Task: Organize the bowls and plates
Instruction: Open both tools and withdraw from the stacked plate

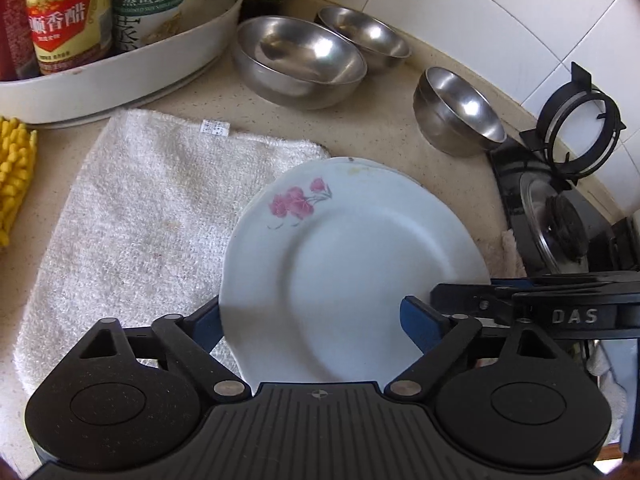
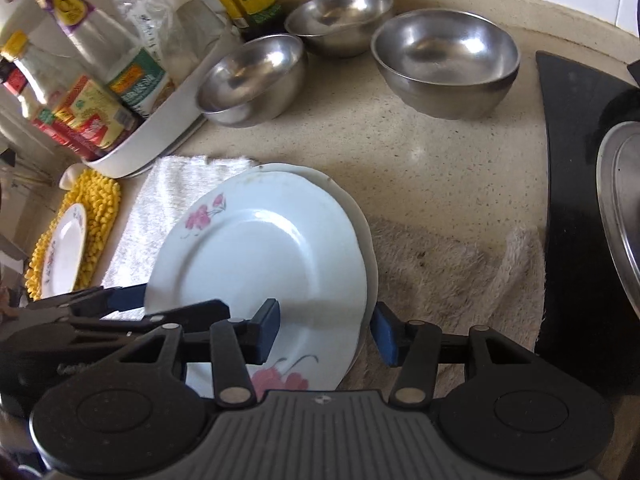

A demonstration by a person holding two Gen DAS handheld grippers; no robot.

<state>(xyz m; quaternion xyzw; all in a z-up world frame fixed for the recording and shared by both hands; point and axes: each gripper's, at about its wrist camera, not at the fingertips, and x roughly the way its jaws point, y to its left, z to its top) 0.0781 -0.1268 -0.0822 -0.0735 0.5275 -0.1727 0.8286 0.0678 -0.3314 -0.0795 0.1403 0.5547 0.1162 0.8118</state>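
Note:
A white plate with pink flowers (image 1: 352, 264) (image 2: 260, 272) lies on top of another white plate (image 2: 362, 216), on towels. My left gripper (image 1: 316, 320) is open, its blue pads to either side of the top plate's near rim. My right gripper (image 2: 326, 332) is open too, its left pad over the top plate and its right pad just outside the stack's right edge. Three steel bowls (image 1: 300, 58) (image 1: 366, 36) (image 1: 460, 112) stand behind on the counter; in the right wrist view they are the left bowl (image 2: 252, 80), the back bowl (image 2: 340, 20) and the right bowl (image 2: 446, 60). A small patterned plate (image 2: 64, 250) lies on a yellow mat.
A white tray (image 1: 132, 68) of sauce bottles stands at back left. A white towel (image 1: 140, 216) and a beige towel (image 2: 452, 272) cover the counter. The yellow chenille mat (image 2: 98, 216) is at left. A black stove (image 2: 576, 220) with a pan lid (image 2: 620, 216) is at right.

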